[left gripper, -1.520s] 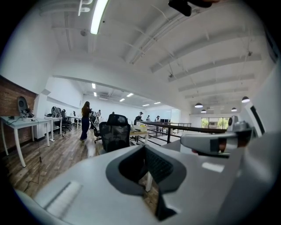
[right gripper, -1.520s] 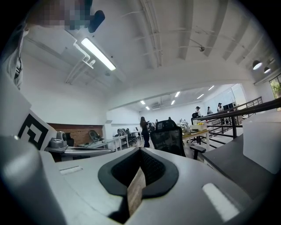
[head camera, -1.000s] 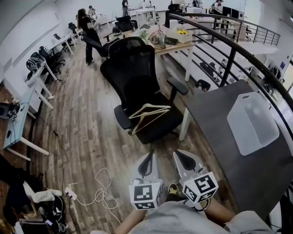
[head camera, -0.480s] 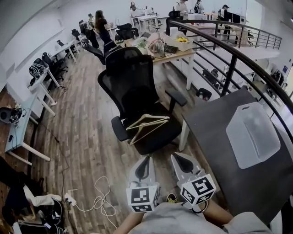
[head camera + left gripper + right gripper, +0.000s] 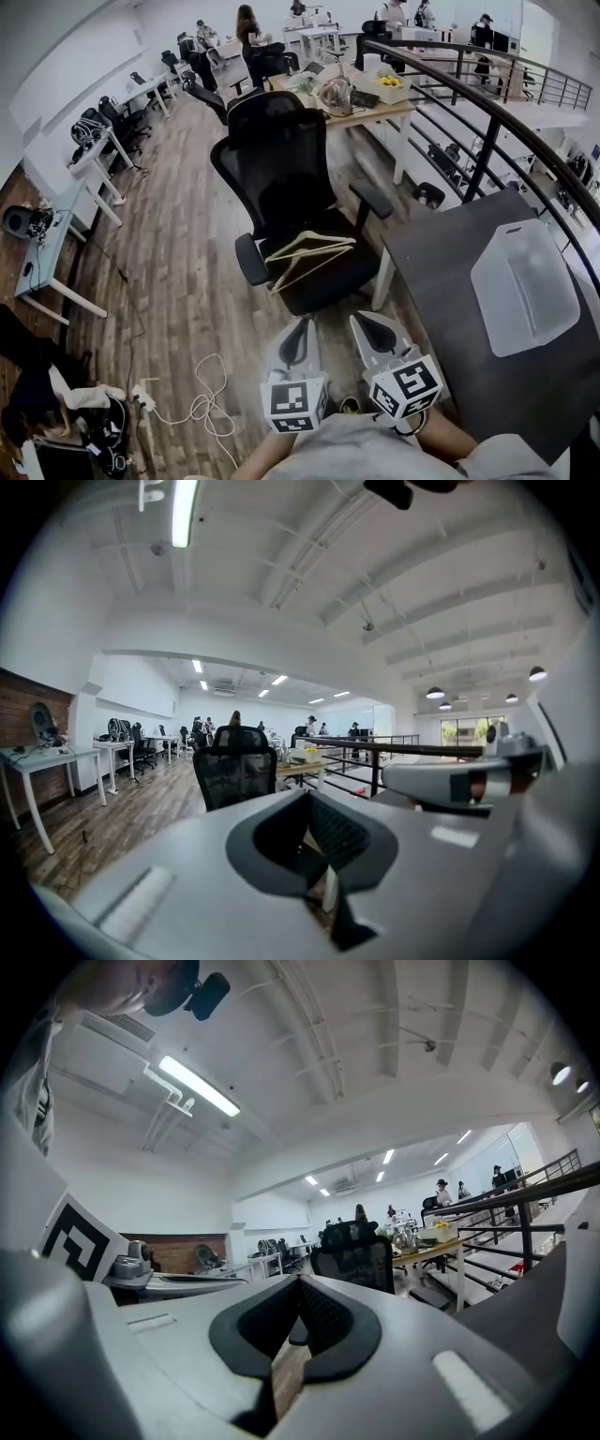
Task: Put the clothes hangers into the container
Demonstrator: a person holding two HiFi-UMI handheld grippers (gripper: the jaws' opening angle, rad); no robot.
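over the last second the head view has swung slightly, bringing the black mesh office chair (image 5: 298,187) and the pale cream clothes hangers (image 5: 305,255) lying tangled on its seat a little nearer the middle, while the left tongs (image 5: 300,330) and right tongs (image 5: 370,326) stay low by the person's body, both pressed together on nothing. there may be two or three hangers, too small to count, and the translucent white plastic container (image 5: 525,281) on the dark grey counter (image 5: 431,272) at right, well apart from them, holds none. i judge this as lining up only: the tongs must spread before a first hanger is taken.
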